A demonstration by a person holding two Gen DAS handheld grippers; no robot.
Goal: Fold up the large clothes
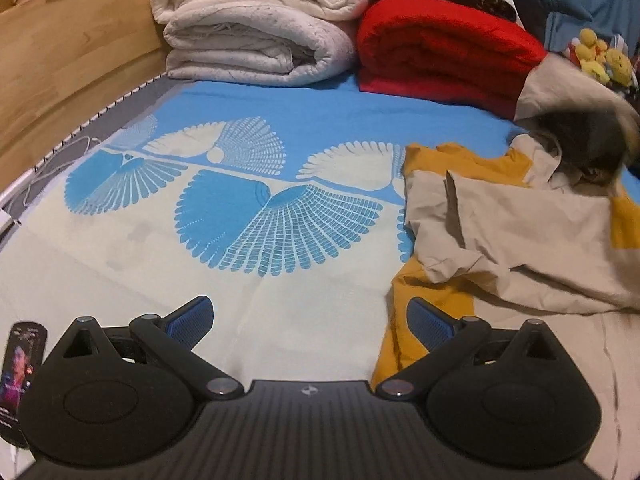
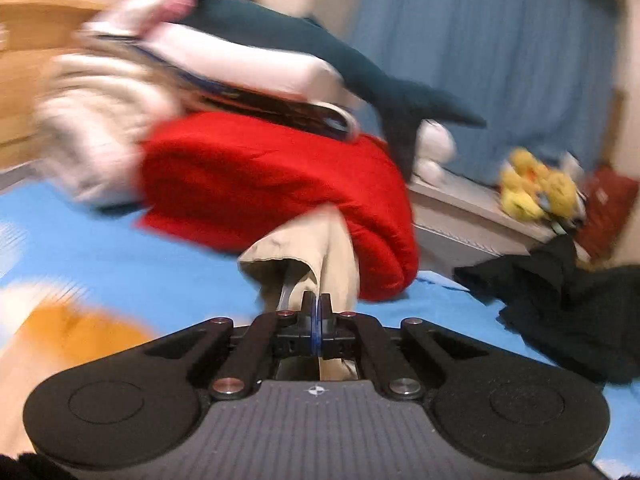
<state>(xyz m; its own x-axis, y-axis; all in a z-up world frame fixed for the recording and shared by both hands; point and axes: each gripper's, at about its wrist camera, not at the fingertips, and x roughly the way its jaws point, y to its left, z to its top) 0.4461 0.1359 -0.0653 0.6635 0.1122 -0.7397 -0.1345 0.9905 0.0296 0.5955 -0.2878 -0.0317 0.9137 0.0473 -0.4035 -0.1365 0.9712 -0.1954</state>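
A beige and mustard-yellow garment (image 1: 500, 232) lies crumpled on the right of the bed, one corner lifted toward the back right. My left gripper (image 1: 310, 320) hovers low over the bedspread with its blue-padded jaws wide open and nothing between them; its right finger (image 1: 430, 320) is just above the garment's yellow edge. A dark blur (image 1: 588, 140) at the lifted corner is my right gripper. In the right wrist view my right gripper (image 2: 317, 308) is shut on a beige fold of the garment (image 2: 308, 256), which stands up in front of the jaws.
Folded white quilts (image 1: 256, 28) and a red blanket (image 1: 444, 48) are stacked at the head of the bed, beside a wooden board (image 1: 72, 60). A phone (image 1: 20, 372) lies at the left. Yellow plush toys (image 2: 536, 192) sit on a ledge, dark clothes (image 2: 576, 304) on the right.
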